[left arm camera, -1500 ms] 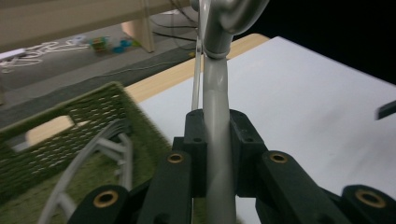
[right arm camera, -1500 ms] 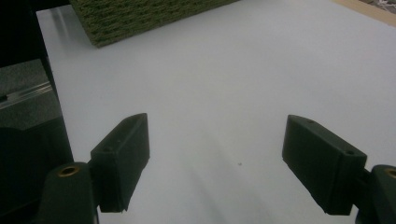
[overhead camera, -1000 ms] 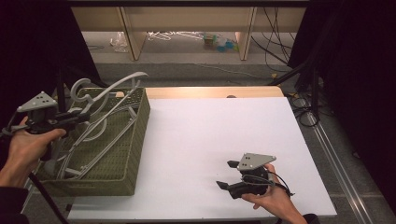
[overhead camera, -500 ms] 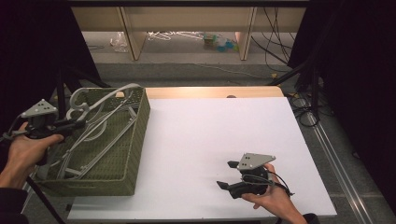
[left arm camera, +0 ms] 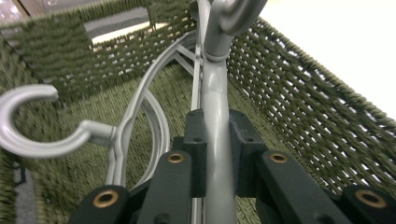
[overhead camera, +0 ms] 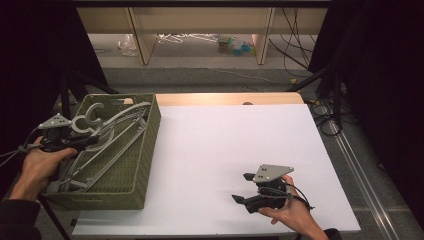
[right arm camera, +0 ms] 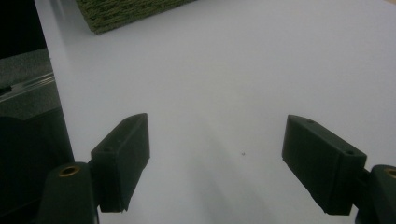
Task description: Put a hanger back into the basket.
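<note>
Grey hanger (left arm camera: 215, 109): I grip it with my left gripper (left arm camera: 215, 140), jaws clamped, over the basket (overhead camera: 145, 150).
Right gripper (right arm camera: 217, 154): jaws wide apart, holding nothing, above the table (overhead camera: 215, 145).

Overhead light is brightening the white table (overhead camera: 225, 150) while the frame's left and right edges are staying dark. The hanger hook (left arm camera: 28, 121) at left is blurring; soft shadows are falling beneath the right gripper (right arm camera: 215, 158).
</note>
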Action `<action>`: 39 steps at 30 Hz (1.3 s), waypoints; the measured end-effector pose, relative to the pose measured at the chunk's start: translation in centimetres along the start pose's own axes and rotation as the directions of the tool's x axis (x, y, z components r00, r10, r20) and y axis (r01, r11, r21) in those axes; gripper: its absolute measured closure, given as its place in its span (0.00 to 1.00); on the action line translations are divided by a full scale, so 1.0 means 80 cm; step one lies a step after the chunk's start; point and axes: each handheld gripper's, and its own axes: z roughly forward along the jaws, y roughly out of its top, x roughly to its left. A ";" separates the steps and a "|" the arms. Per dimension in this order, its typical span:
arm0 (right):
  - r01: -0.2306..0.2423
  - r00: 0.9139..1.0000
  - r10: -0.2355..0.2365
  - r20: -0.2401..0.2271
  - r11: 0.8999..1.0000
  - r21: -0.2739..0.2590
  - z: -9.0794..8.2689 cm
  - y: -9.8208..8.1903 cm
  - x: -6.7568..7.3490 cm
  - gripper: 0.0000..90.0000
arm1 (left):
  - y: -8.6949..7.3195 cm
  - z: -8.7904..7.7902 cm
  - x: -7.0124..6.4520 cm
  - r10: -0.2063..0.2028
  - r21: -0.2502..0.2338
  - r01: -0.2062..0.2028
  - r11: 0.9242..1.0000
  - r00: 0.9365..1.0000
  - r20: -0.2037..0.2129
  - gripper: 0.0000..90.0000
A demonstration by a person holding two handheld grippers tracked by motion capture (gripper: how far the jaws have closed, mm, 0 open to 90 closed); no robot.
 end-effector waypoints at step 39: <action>-0.017 1.000 0.017 -0.016 1.000 0.009 0.003 -0.003 0.000 0.26 | -0.030 0.036 0.031 -0.200 0.059 0.209 0.976 0.971 -0.129 0.77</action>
